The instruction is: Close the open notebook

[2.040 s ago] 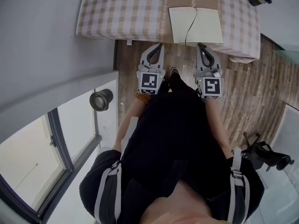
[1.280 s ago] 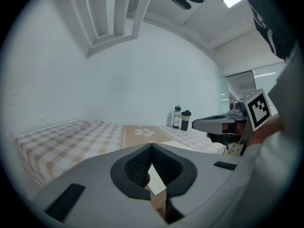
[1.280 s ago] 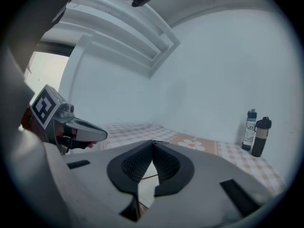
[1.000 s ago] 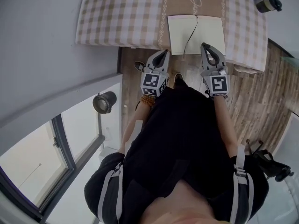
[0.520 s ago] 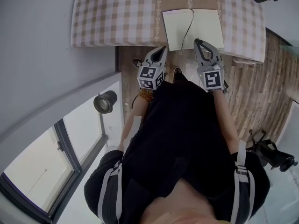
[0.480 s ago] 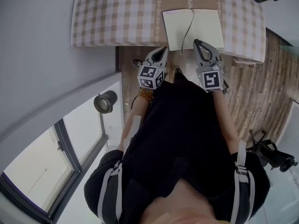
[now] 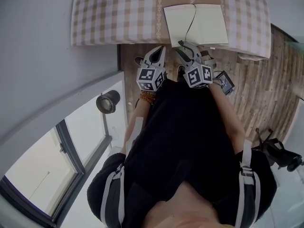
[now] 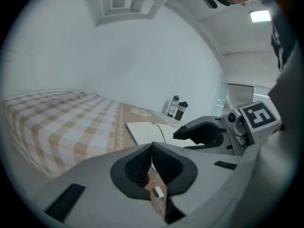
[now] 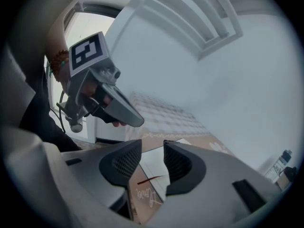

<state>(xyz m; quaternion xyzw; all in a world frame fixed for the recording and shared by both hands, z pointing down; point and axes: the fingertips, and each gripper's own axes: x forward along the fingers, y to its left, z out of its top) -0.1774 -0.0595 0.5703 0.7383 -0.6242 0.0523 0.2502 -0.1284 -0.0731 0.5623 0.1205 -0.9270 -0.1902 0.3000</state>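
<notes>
The open notebook (image 7: 195, 23) lies flat near the front edge of the checked table, cream pages up, with a dark ribbon down its spine. My left gripper (image 7: 161, 48) hangs just short of the table edge, left of the notebook, with its jaws shut on nothing (image 8: 152, 145). My right gripper (image 7: 182, 47) is rolled over and angled to the left below the notebook's front edge. Its jaws (image 9: 153, 145) have just been opening and stand apart with nothing between them. The notebook (image 9: 159, 167) shows through the gap, and low beyond the left jaws as the notebook (image 8: 147, 132).
The checked tablecloth (image 7: 118, 13) covers the table, with a brown strip (image 7: 164, 13) beside the notebook. Two dark bottles (image 8: 178, 109) stand at the table's far right. Wood floor (image 7: 256, 89) lies under me, a round lamp (image 7: 108, 101) at the left, a black stand (image 7: 278, 156) at the right.
The right gripper has swung left toward the left gripper, rolled over and dropped, and its jaws have opened. The left gripper has hardly moved.
</notes>
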